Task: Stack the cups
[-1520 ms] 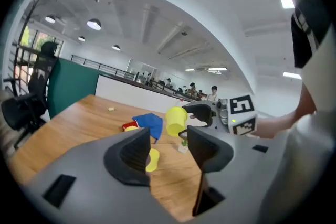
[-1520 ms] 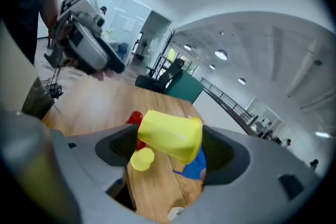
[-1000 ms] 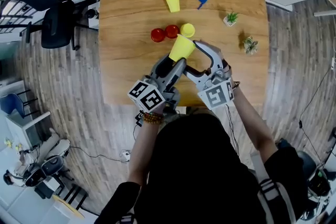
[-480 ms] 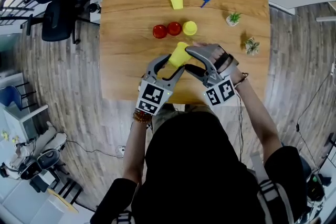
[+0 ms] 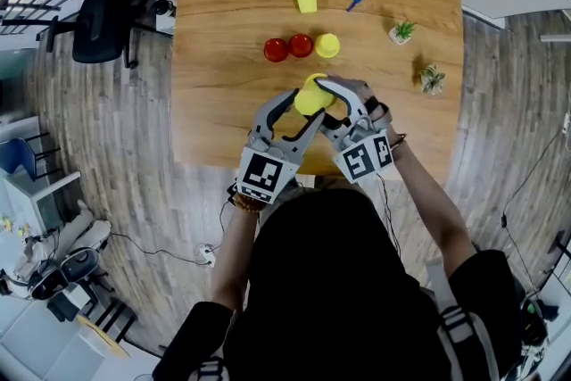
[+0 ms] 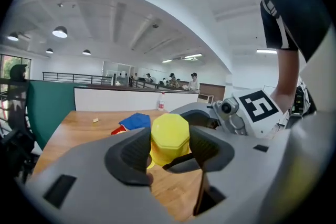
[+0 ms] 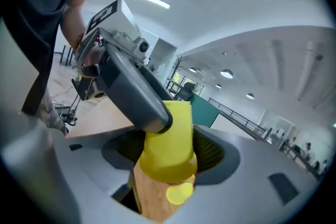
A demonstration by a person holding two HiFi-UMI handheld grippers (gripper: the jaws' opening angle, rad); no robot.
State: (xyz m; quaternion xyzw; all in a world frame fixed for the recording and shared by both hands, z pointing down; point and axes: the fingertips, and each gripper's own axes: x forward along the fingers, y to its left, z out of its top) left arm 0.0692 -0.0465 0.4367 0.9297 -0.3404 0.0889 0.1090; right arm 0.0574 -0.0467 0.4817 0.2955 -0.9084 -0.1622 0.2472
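Both forearms reach forward, grippers angled inward, tips meeting. Left gripper (image 5: 300, 105) clamps yellow cup (image 5: 310, 99), pads on its sides. Right gripper (image 5: 329, 100) jaws just closing round same cup, pads against it.

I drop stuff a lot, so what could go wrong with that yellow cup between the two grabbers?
1. The left gripper grips the yellow cup, and the right gripper has just been closing its jaws around it; if the left lets go before the right holds firmly, the cup could fall.
2. A left finger lies across the cup by the right's jaws, so pulling apart might knock it loose.
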